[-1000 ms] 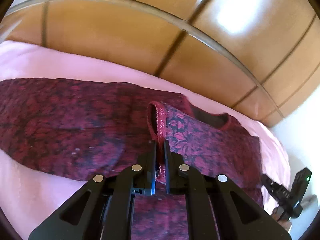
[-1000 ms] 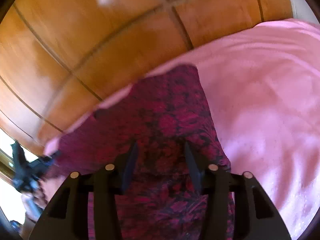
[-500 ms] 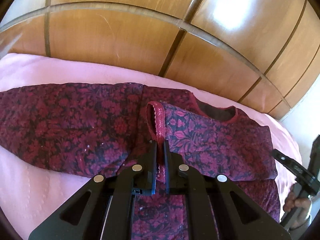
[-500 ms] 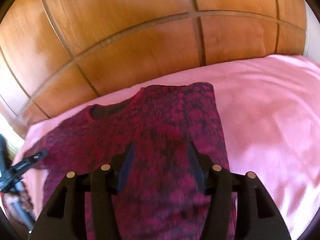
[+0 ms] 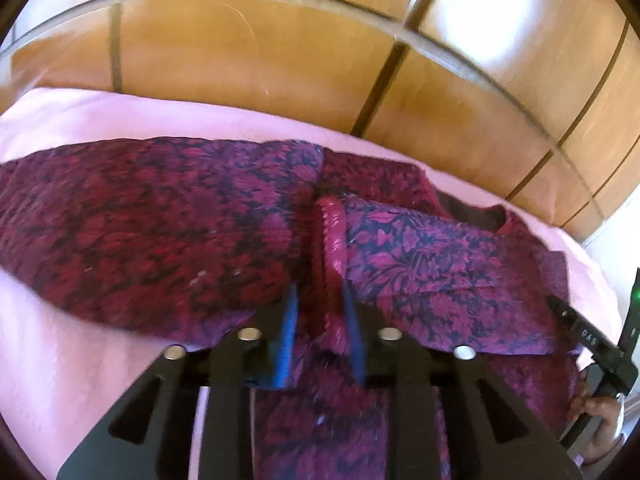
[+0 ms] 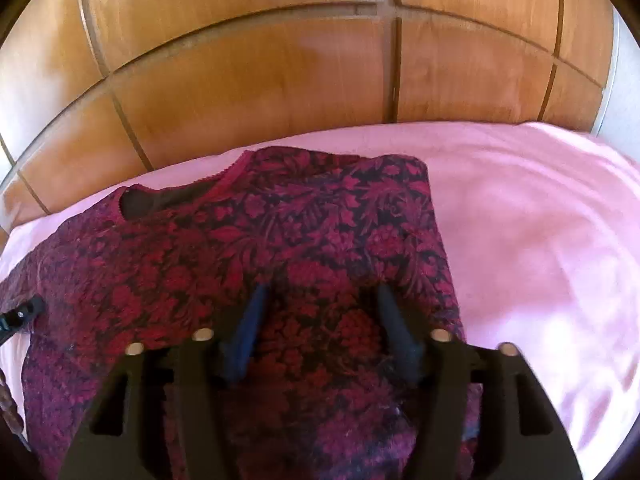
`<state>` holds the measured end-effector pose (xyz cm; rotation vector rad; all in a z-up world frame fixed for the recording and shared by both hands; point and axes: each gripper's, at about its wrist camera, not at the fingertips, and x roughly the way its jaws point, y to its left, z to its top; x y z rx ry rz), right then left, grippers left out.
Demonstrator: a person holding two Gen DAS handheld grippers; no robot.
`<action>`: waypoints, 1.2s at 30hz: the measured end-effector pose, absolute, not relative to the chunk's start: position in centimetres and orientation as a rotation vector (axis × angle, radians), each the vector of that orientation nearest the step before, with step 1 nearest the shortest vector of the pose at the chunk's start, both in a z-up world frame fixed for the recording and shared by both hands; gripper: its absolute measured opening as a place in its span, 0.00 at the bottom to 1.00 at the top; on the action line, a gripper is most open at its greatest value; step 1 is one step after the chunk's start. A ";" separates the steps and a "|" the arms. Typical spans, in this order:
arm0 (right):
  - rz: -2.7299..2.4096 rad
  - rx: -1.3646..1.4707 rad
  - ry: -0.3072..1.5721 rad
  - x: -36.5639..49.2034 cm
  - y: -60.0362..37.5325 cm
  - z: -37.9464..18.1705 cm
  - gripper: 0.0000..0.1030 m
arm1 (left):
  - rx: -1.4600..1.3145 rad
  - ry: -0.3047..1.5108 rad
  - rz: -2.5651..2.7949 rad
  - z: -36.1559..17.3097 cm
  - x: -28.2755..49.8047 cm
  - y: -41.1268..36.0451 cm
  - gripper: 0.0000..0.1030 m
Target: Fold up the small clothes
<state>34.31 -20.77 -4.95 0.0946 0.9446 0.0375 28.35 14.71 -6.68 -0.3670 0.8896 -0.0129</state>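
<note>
A: Where is the floral garment (image 6: 280,264) laid?
B: Flat on the pink bedsheet (image 6: 540,240); its folded sleeve cuff (image 5: 332,240) is seen between the opening left gripper (image 5: 320,332); nothing is pinched by the opening right gripper (image 6: 320,320).

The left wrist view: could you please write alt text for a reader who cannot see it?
A dark red floral garment lies on a pink bedcover, one sleeve folded across its body. The left gripper is opening, with the sleeve's pink cuff between its fingers. Wooden panels stand behind.
</note>
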 end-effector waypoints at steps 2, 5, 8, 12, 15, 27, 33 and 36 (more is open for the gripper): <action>0.036 0.098 0.927 33.1 -20.4 -3.9 0.75 | -0.410 0.866 0.000 -6.3 26.8 15.9 0.39; 0.060 0.095 0.912 30.4 -19.5 -3.0 0.80 | -0.498 0.856 0.019 -6.5 25.0 17.8 0.39; 0.092 0.082 0.918 27.6 -18.4 -2.9 0.81 | -0.575 0.850 0.065 -6.8 23.0 20.7 0.39; 0.144 0.012 0.933 23.9 -16.5 -3.2 0.82 | -0.666 0.826 0.136 -7.2 20.7 25.2 0.39; 0.182 -0.058 0.948 21.8 -14.8 -4.2 0.83 | -0.764 0.811 0.212 -7.8 19.4 29.2 0.39; 0.191 -0.006 0.988 21.0 -14.5 -6.2 0.98 | -1.123 0.639 0.403 -8.2 18.7 42.4 0.49; 0.186 -0.017 0.965 21.0 -14.8 -6.2 0.98 | -1.091 0.646 0.438 -7.7 20.1 45.1 0.12; 0.185 -0.016 0.962 20.8 -14.6 -6.4 0.98 | -0.987 0.626 0.393 -5.4 20.6 43.6 0.11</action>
